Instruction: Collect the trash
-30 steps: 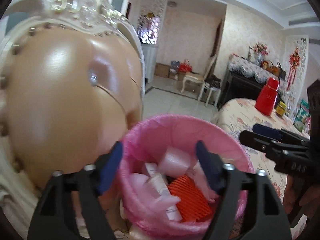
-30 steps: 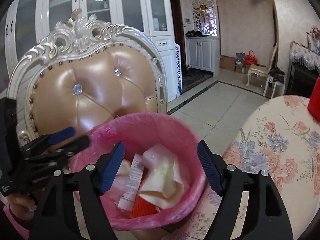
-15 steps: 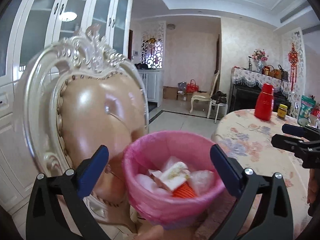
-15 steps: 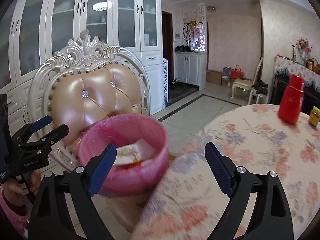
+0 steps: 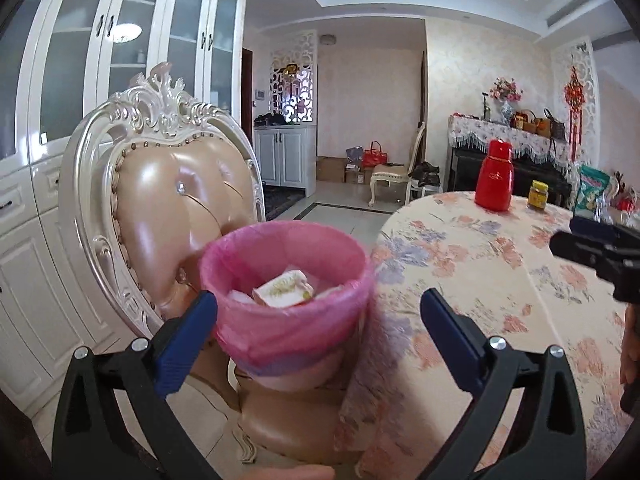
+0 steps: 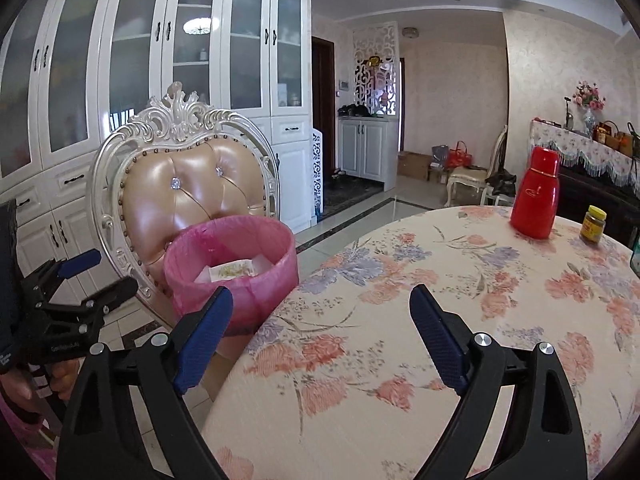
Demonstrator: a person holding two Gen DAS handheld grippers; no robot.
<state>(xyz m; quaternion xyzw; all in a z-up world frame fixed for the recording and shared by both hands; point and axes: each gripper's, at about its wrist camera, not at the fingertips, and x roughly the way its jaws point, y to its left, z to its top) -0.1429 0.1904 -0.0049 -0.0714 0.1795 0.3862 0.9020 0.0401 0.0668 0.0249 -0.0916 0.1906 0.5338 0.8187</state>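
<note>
Between the blue pads of the left gripper (image 5: 319, 326), now standing wide with nothing in them, the round wastebasket lined with a pink plastic bag (image 5: 288, 320) is sitting smaller and farther off than it did a second ago, when both grippers were reaching right over its mouth. The right gripper (image 6: 321, 331) is likewise spread wide and empty, and is now hanging over the edge of the tabletop under a cream cloth printed with pink and lilac flowers (image 6: 400, 320), with the basket off to its left. Both are pulling back from the basket together. Crumpled white paper and a printed wrapper (image 5: 284, 289) are lying inside the liner, and the basket is resting on the seat of the tan leather chair with a carved white frame (image 5: 176, 184). That reads as a drop just finished. Only a red flask (image 6: 536, 196) and a small yellow-lidded jar (image 6: 595, 224) are showing on the cloth, so collecting seems nearly done.
</note>
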